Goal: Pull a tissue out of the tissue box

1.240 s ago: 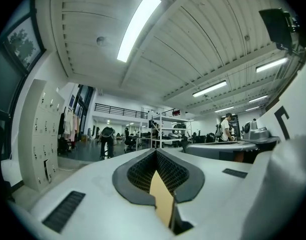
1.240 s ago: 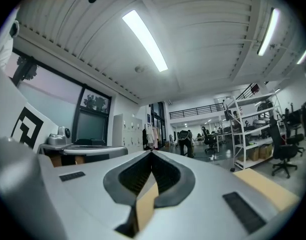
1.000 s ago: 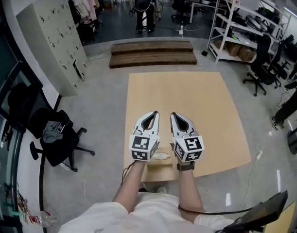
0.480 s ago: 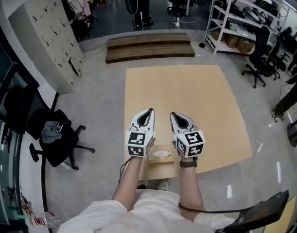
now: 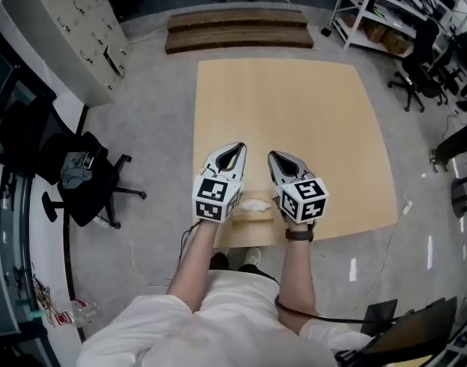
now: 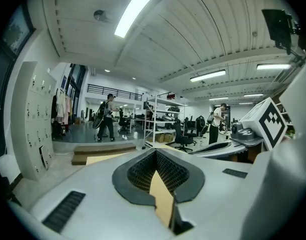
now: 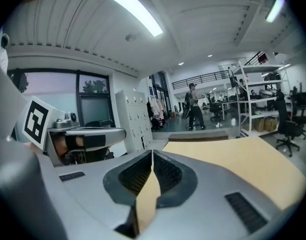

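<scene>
In the head view a tan tissue box (image 5: 252, 215) stands at the near edge of the light wooden table (image 5: 294, 113), with a white tissue (image 5: 255, 202) poking from its top. My left gripper (image 5: 235, 151) hangs just left of the box and my right gripper (image 5: 274, 157) just right of it; both point away from me over the table. The box lies between their marker cubes, behind the tips. Both grippers are shut, with nothing between the jaws. In the left gripper view (image 6: 155, 152) and the right gripper view (image 7: 151, 153) the tips meet, and the box is out of sight.
A black office chair (image 5: 84, 193) with clothes on it stands on the floor to the left, beside grey lockers (image 5: 61, 29). A low wooden platform (image 5: 237, 29) lies beyond the table's far edge. Shelving (image 5: 386, 14) and more chairs (image 5: 416, 75) stand at the right.
Both grippers have sunk toward the table, side by side and still shut. The tissue box and its tissue now show more plainly between the two marker cubes.
</scene>
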`<control>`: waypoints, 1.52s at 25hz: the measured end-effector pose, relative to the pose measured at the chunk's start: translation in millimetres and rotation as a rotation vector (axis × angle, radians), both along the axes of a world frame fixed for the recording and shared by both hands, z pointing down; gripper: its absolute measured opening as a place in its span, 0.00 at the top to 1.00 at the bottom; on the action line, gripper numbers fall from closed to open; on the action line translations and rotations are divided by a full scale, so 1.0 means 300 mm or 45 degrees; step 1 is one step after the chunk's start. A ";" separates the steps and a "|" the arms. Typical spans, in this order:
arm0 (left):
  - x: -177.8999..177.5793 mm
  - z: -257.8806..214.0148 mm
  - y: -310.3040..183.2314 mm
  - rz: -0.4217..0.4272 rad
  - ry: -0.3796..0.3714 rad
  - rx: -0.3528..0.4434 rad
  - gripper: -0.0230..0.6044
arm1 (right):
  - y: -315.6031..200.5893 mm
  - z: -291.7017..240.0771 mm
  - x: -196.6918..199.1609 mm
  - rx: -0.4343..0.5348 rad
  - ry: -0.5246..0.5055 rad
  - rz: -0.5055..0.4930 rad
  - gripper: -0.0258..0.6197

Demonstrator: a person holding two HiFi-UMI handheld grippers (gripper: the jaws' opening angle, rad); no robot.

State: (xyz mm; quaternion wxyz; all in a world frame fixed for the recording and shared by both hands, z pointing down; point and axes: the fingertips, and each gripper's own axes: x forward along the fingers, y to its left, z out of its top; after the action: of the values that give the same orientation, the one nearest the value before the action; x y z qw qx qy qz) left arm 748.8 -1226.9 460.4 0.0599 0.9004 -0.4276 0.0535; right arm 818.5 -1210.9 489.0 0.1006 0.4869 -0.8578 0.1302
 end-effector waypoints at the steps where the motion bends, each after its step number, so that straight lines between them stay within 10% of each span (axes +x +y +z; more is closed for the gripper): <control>1: -0.003 0.018 0.003 0.009 0.001 -0.018 0.96 | 0.003 0.016 -0.008 -0.017 -0.009 -0.011 0.96; 21: 0.022 0.289 0.099 0.091 -0.060 -0.198 0.96 | 0.132 0.303 -0.066 -0.234 0.141 -0.144 0.95; 33: -0.018 0.459 0.091 0.070 -0.048 -0.326 0.96 | 0.232 0.604 -0.055 -0.563 0.422 -0.241 0.55; 38: -0.026 0.517 0.090 0.082 -0.066 -0.360 0.96 | 0.274 0.712 -0.063 -0.659 0.442 -0.297 0.54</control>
State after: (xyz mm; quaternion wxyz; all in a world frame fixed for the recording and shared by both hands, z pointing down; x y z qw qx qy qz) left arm 740.9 -1199.9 615.5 0.1735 0.8945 -0.3882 0.1384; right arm 799.5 -1128.7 702.7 0.3798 0.3585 -0.8164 0.2465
